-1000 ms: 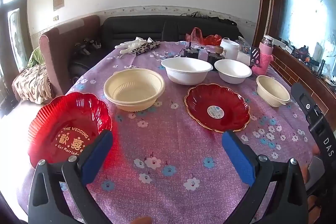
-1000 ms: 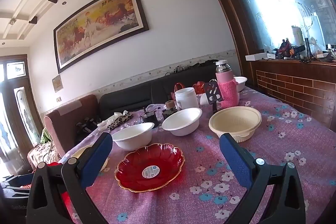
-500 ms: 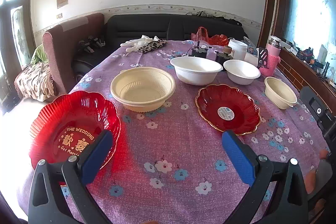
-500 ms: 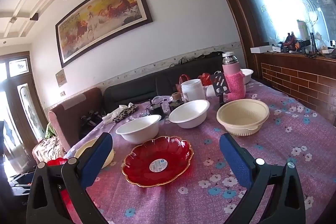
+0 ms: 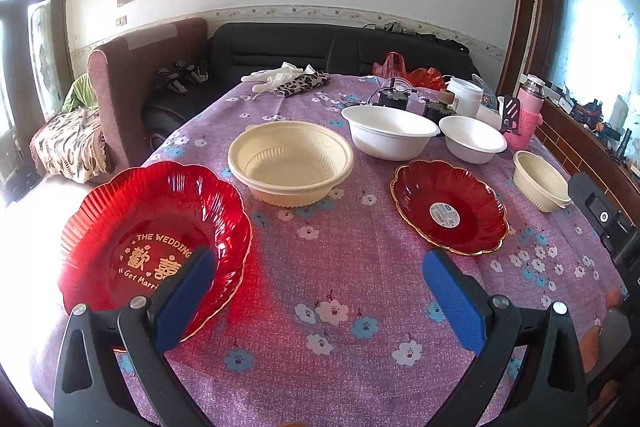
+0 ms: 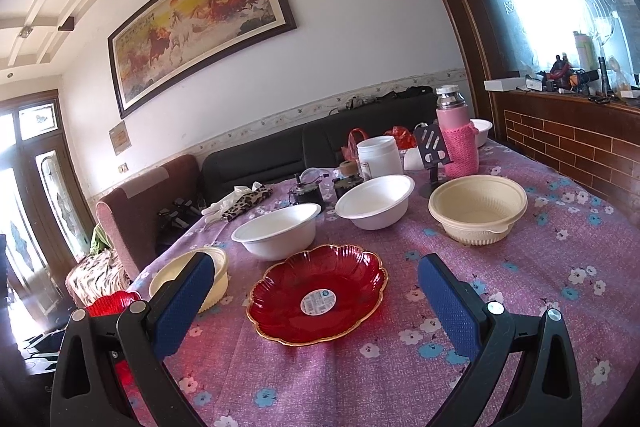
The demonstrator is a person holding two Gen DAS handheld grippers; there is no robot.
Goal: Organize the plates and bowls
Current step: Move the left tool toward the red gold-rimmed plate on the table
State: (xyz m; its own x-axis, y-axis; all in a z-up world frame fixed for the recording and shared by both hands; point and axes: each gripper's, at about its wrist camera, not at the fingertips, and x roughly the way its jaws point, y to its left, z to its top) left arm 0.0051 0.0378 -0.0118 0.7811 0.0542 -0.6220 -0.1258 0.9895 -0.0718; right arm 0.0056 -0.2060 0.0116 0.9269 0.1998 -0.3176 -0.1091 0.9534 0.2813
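Both tongs, left (image 5: 318,291) and right (image 6: 316,293), gape wide w/ nothing held. Looks like approach step, nothing stacked yet. Wedding plate (image 5: 154,241) sits by my left tong, gold-rimmed plate (image 6: 318,293) mid table (image 6: 520,287). Next probably: pinch a plate rim.

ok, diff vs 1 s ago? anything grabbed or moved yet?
Nothing grabbed or released. The left gripper has eased toward the wedding plate; its left finger now overlaps the plate's rim in the view, contact unclear. The right gripper has crept forward, centred on the gold-rimmed red plate. Both stay open and empty. Plates and bowls sit where they were on the tablecloth.
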